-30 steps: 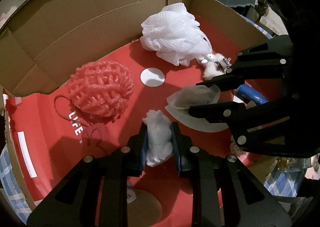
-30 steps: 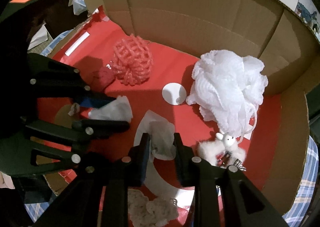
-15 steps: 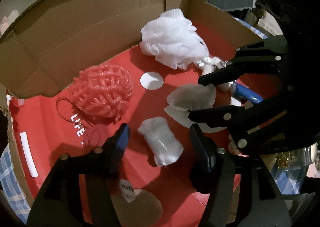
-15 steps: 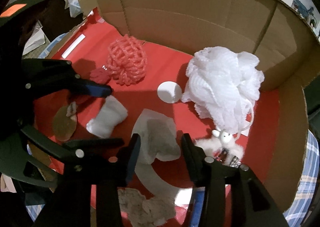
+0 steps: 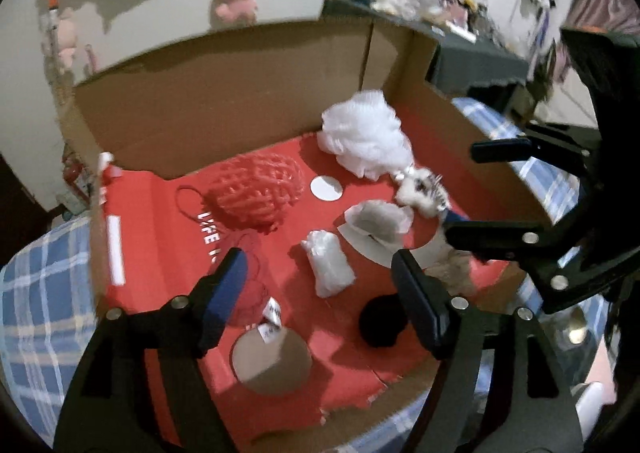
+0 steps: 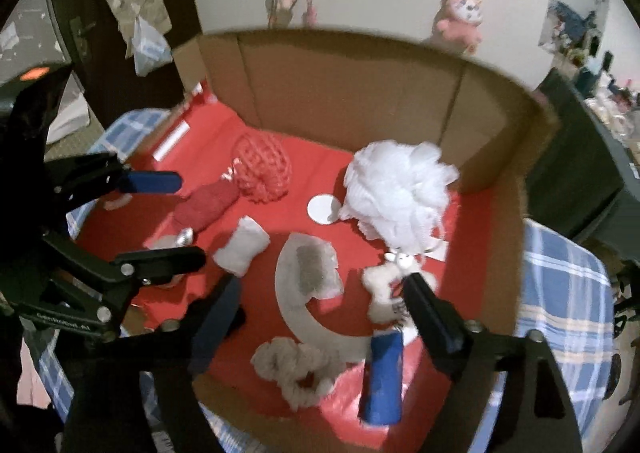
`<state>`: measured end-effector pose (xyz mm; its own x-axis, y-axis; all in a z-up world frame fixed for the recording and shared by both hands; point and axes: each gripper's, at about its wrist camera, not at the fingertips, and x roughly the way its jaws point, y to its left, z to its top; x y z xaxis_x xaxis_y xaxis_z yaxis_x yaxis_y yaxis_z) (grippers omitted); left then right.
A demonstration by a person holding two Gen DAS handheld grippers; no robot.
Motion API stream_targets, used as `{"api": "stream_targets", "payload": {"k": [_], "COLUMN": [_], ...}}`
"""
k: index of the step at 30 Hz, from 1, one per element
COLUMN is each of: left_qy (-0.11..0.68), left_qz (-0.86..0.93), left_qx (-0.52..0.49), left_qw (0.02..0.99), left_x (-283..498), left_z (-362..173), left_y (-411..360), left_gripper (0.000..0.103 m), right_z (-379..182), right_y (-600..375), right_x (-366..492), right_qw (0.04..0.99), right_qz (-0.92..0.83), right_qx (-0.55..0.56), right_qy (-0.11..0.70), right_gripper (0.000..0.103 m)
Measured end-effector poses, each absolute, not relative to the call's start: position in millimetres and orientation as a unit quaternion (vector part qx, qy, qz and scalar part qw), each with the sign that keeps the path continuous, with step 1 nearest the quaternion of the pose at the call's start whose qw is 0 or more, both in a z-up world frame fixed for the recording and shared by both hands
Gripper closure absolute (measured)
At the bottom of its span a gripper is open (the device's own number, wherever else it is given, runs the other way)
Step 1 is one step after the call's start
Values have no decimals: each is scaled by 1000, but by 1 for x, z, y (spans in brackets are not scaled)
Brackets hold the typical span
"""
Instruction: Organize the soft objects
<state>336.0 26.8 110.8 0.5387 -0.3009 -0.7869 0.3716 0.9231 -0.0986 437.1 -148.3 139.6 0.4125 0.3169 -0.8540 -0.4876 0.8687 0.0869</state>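
Red-floored brown cardboard box (image 5: pixel 224 109), one fluffy white mesh bath pouf (image 5: pixel 366 139), one coral knobbly net sponge (image 5: pixel 256 189), one small white crinkly pouch (image 5: pixel 328 267) on the box floor, left tool (image 5: pixel 320 285) and right tool (image 6: pixel 324 303) just opened apart, both empty.

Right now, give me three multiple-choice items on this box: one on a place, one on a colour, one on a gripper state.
1. Where does the white mesh puff lie?
A. By the box's back wall
B. Outside the box
C. On the blue tube

2. What colour is the box floor?
A. Green
B. Red
C. Black

3. How does the left gripper stand?
A. Shut on the white pouch
B. Shut on nothing
C. Open above the white pouch

Key: 1 A, it sits close before the cardboard wall. 2 B, the lining is red. 3 C, its jaws have just been opening and the white pouch lies free on the floor.
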Motion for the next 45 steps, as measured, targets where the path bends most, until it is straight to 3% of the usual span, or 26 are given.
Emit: {"api": "stream_targets", "payload": {"k": [9,45], "left_qy": [400,429], "left_qz": [-151,-62], "left_qx": [1,-18], "left_qw": [904,901], "left_x": [294,254], "left_z": [136,87], "left_y": [40,41], "left_gripper": [26,26], "right_z": [175,127], "right_y": [-165,-180], "right_x": [388,338], "right_qw": [879,895], "right_qz": [191,77], "right_qx": [-80,-46], "right_qy": [430,437], "right_gripper": [0,0]}}
